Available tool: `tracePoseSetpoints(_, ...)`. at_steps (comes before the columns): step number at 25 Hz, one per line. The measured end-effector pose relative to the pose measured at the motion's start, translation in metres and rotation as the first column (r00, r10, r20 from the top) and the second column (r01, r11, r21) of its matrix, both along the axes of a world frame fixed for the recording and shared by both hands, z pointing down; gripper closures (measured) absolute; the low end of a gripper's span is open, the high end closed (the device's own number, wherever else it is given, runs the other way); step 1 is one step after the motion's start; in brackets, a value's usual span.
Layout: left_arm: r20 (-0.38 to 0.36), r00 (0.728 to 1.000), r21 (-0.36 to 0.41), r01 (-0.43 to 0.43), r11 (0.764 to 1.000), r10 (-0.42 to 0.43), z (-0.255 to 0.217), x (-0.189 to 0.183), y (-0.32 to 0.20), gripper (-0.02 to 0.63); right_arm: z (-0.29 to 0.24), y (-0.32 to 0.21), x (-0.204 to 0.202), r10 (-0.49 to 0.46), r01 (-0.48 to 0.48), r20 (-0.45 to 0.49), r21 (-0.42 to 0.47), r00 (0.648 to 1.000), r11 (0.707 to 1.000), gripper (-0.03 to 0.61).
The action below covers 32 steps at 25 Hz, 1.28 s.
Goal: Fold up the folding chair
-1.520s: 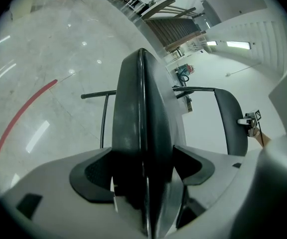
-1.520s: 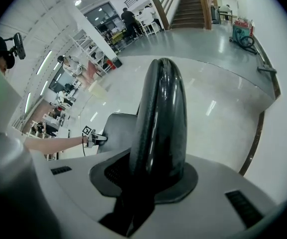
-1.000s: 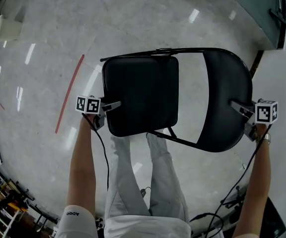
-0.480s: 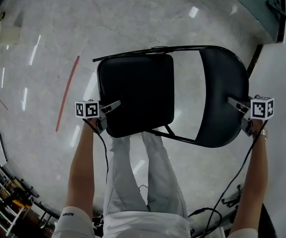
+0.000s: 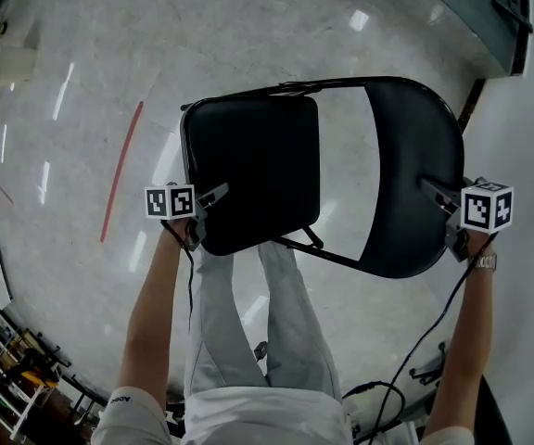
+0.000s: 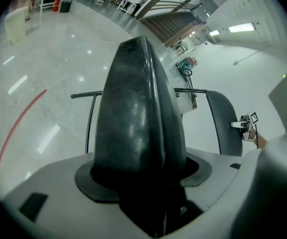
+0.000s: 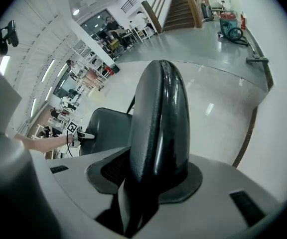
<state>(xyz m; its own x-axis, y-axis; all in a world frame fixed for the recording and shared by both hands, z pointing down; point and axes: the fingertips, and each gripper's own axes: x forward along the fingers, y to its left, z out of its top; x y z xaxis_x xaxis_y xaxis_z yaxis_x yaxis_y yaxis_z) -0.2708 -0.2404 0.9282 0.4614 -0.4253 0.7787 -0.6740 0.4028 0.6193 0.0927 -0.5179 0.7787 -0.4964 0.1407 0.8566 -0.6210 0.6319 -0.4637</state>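
Note:
A black folding chair hangs above the floor in the head view, seat (image 5: 253, 170) on the left and curved backrest (image 5: 415, 184) on the right, joined by thin black tubes (image 5: 286, 88). My left gripper (image 5: 219, 193) grips the seat's near left edge, jaws closing on it; that edge (image 6: 136, 113) fills the left gripper view. My right gripper (image 5: 429, 188) is shut on the backrest's rim, which stands between the jaws (image 7: 158, 123) in the right gripper view. Each gripper view shows the opposite gripper (image 6: 240, 125) (image 7: 86, 135) at the far side of the chair.
The person's legs (image 5: 248, 313) stand right under the chair on a glossy pale floor with a red line (image 5: 121, 170) to the left. Cables (image 5: 415, 350) trail at the lower right. A dark ramp edge (image 5: 489, 17) runs at the upper right, shelving (image 5: 7, 360) at the lower left.
The chair and both grippers have drifted a little left and upward in the head view. Both grips have stayed on the seat and the backrest.

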Motion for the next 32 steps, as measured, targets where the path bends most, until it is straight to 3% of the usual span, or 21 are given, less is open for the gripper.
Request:
tracePoseSetpoints(12,0.202,0.979,-0.135,0.001,0.991,0.026,-0.039,0.034,-0.026,0.29,-0.065,0.008,-0.021,0.007,0.006,-0.137,0.093,0.991,0.996,0.407)
tracePoseSetpoints(17,0.263,0.964,-0.168,-0.001,0.986,0.046,-0.057,0.053,-0.04,0.29,-0.09,0.014,-0.03,0.006,0.007,-0.156,0.084,0.988,0.996,0.416)
tracePoseSetpoints(21,0.26,0.965,-0.161,-0.006,0.987,0.048,-0.074,0.068,-0.049,0.291,-0.112,0.019,-0.037,0.011,0.0,-0.139,0.082,0.99,0.997,0.436)
tracePoseSetpoints(32,0.148,0.989,-0.077,-0.015,0.997,0.027,-0.117,0.122,-0.08,0.301,-0.157,0.043,-0.069,0.038,-0.023,-0.135,0.113,0.99,0.993,0.486)
